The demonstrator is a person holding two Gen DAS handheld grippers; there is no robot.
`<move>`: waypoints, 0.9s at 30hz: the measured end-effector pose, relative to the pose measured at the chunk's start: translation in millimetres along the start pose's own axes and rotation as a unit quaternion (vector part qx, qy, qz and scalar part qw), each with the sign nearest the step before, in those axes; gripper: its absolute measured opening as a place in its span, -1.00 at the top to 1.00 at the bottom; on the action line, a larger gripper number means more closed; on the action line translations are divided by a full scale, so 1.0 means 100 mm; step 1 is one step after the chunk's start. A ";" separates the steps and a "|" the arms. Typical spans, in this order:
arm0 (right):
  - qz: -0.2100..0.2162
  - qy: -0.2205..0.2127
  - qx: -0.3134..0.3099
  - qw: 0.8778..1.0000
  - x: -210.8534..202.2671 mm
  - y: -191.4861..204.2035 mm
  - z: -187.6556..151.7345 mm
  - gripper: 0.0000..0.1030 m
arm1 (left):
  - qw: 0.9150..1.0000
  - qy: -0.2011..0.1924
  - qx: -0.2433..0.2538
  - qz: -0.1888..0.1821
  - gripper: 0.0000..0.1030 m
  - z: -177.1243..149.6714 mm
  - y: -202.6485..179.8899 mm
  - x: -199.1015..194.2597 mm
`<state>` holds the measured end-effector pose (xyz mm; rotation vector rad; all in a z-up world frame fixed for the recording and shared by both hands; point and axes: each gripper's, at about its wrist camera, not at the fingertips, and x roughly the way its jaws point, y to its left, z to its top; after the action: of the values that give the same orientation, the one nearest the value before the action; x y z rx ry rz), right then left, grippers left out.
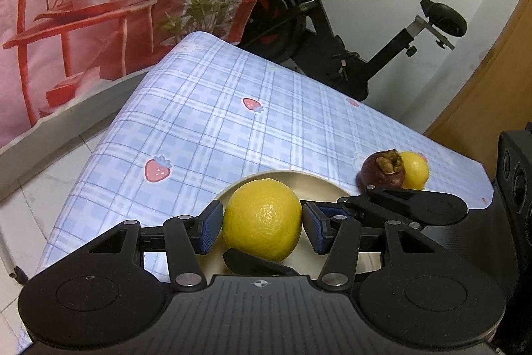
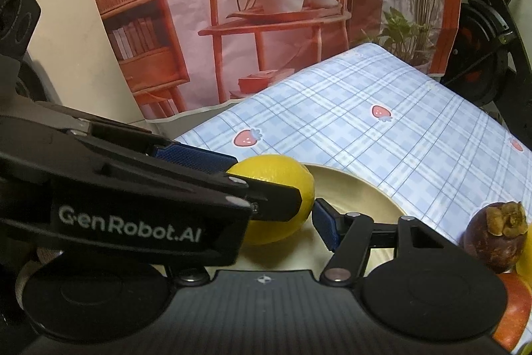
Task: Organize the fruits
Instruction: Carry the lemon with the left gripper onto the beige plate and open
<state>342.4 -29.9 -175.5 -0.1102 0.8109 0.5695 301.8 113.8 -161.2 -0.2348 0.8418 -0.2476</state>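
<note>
My left gripper clamps the round yellow pebbled-skin lemon at its widest girth above the cream plate; firm, probably slippery. Right gripper's grip: cannot tell.

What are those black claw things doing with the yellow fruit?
A person is sorting fruit with two hand-held grippers. The left gripper has a lemon between its blue pads, over a cream plate. The right gripper is right beside it. A mangosteen and another yellow fruit wait on the checked tablecloth.
</note>
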 end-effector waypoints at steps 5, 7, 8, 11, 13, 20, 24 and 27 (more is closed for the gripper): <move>-0.001 0.001 0.005 1.000 0.04 0.00 -0.02 -0.25 | 1.000 0.000 -0.001 0.012 -0.07 -0.01 0.01 0.03; -0.004 0.001 0.005 1.000 0.06 0.01 -0.02 -0.25 | 1.000 -0.003 0.000 0.017 -0.06 -0.01 -0.01 0.02; -0.007 -0.002 0.005 1.000 0.05 0.01 -0.02 -0.25 | 1.000 -0.007 -0.001 0.018 -0.06 -0.01 -0.01 0.00; -0.014 -0.011 0.008 1.000 0.03 0.02 -0.01 -0.25 | 1.000 -0.011 0.000 0.024 -0.07 0.00 -0.05 -0.05; -0.016 -0.013 0.002 1.000 -0.02 0.04 -0.01 -0.25 | 1.000 -0.016 0.003 0.026 -0.08 0.00 -0.08 -0.11; -0.021 -0.034 0.022 0.999 -0.36 -0.01 -0.13 -0.25 | 0.998 -0.031 0.025 0.039 -0.09 -0.05 -0.24 -0.36; -0.029 -0.045 0.033 0.998 -0.58 -0.05 -0.27 -0.25 | 0.997 -0.038 0.038 0.048 -0.09 -0.10 -0.35 -0.45; -0.036 -0.053 0.047 0.997 -0.74 -0.11 -0.40 -0.25 | 0.997 -0.043 0.043 0.053 -0.09 -0.14 -0.42 -0.50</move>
<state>281.0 -83.5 -151.3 -0.0228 0.7259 0.4639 254.1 87.7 -122.5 -0.1198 0.7547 -0.1734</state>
